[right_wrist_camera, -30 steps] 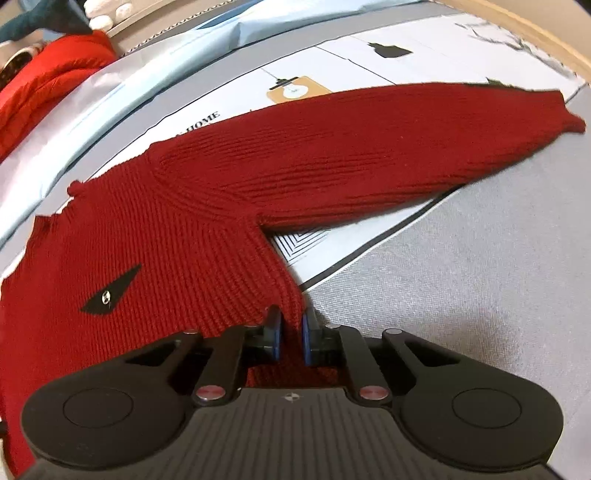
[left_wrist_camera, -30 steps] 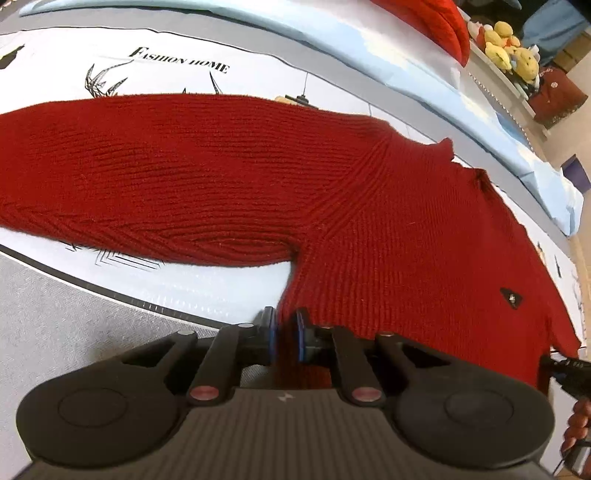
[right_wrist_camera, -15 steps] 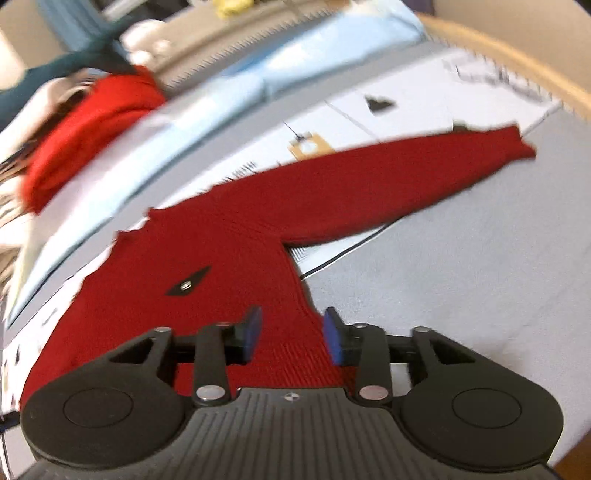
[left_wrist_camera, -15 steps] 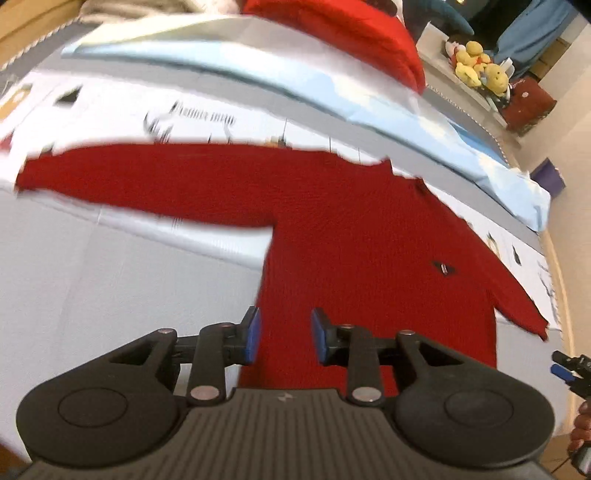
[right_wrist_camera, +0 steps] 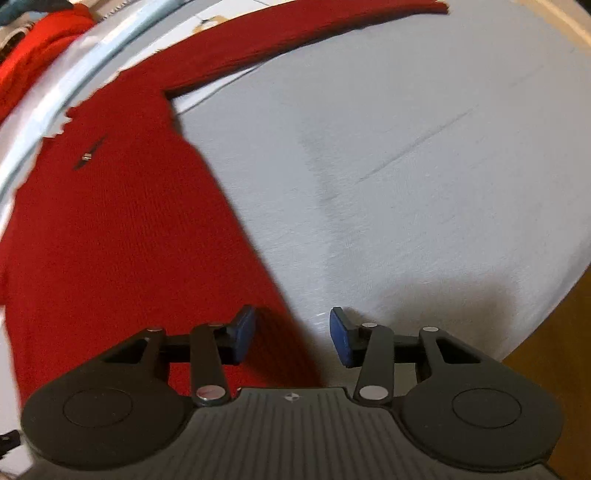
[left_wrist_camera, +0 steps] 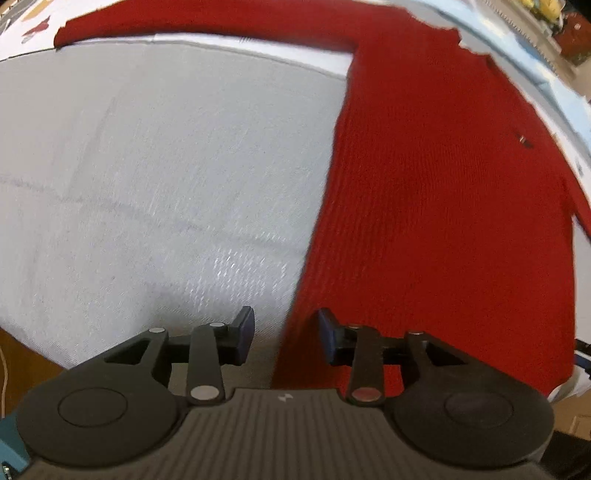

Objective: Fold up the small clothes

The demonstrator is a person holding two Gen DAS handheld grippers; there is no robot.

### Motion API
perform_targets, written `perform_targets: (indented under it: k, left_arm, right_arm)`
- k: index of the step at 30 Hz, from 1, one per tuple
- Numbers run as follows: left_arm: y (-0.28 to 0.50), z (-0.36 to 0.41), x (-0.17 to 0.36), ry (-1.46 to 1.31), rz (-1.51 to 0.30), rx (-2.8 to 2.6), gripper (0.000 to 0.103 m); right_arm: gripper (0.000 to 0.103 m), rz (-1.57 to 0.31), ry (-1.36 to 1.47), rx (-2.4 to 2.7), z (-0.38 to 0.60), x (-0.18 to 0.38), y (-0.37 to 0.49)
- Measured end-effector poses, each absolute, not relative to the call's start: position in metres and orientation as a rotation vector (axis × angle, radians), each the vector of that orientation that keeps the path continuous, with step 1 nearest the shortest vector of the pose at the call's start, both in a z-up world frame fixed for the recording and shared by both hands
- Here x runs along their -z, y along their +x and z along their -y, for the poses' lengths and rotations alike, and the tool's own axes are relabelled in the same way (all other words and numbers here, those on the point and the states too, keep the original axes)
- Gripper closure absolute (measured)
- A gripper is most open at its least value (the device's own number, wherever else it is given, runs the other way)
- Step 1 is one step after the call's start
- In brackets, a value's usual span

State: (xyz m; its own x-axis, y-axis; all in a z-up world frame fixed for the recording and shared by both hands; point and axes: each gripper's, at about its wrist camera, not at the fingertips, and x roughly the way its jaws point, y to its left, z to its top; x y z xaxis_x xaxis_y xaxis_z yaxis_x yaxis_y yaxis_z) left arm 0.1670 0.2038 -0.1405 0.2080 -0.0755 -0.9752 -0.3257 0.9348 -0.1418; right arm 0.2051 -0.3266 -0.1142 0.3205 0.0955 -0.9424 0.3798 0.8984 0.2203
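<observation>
- Ahead of both hand-held grippers: red knit sweater lies flat on a grey bed cover, front up, small dark chest logo visible, both sleeves stretched outward at the far end.
- Left hand-held gripper: released, jaws spread, nothing between them. The sweater's side edge near the hem sits right in the gap; the body runs off ahead and to the right.
- Right hand-held gripper: also released and empty. The opposite side edge passes just by its left fingertip; the body extends ahead and to the left.
- Sleeves: one runs far ahead-left of the left gripper, the other far ahead-right of the right one.
- Handling, judged: soft, limp, moderately light knit. Will drape and stretch, not slippery, not fragile. The thick fabric gives the pads a solid bite, but a single-layer pinch may drag the layer under it.
- Grip points, judged: hem corners, both layers together, or sleeve cuffs to bring the sleeves across the chest first.
- Risk: knit sags between two grips; lift evenly or the fold line skews.
- Both views motion-blurred; hem detail unclear.
</observation>
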Motion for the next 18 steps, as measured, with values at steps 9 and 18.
perform_targets:
  k: [9,18]
  left_arm:
    - [0.174,-0.194,0.140,-0.304,-1.366,-0.142,0.061]
    - [0.179,-0.192,0.142,-0.284,-1.368,-0.141,0.061]
  right_arm:
    - [0.065,-1.110,0.579,-0.140,0.296,0.098,0.213]
    - [0.060,-1.181,0.535,0.177,0.324,0.117,0.214]
